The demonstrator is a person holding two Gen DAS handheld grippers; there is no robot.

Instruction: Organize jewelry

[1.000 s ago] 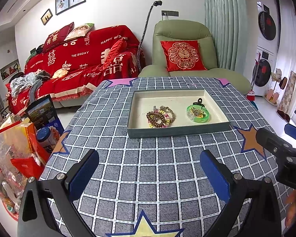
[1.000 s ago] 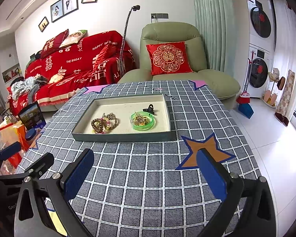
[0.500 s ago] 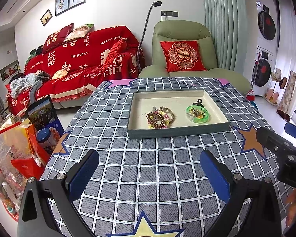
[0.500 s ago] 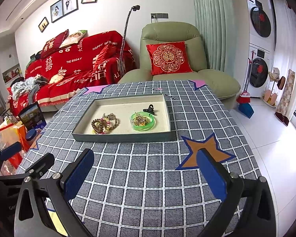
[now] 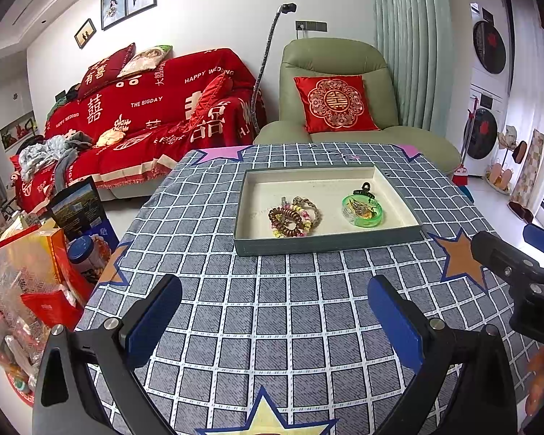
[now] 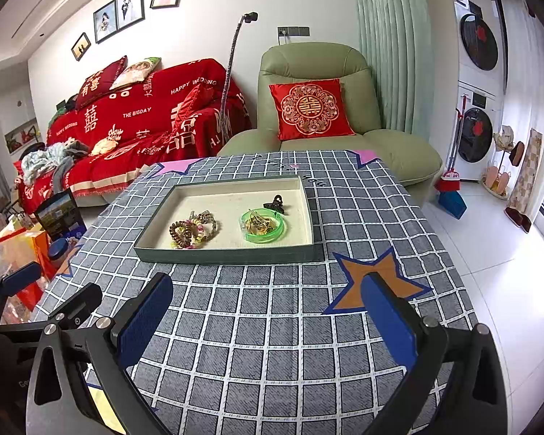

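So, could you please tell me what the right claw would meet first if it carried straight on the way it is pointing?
Most likely the near wall of the tray. The right claw, open and empty, hovers over bare checked tablecloth; nothing else lies between. Its height above the cloth is unclear, so it might pass over the wall.

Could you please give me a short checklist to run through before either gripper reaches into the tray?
1. Left gripper open and holding nothing: ok.
2. Right gripper open and holding nothing: ok.
3. Tray flat on the table, near wall facing both grippers: ok.
4. Bare cloth between the grippers and the tray, nothing in the way: ok.
5. Bracelets lie apart from one another: not ok, they are heaped together at the tray's left.
6. Green bangle free to lift alone: cannot tell; gold pieces lie inside its ring and a black clip sits just behind it.
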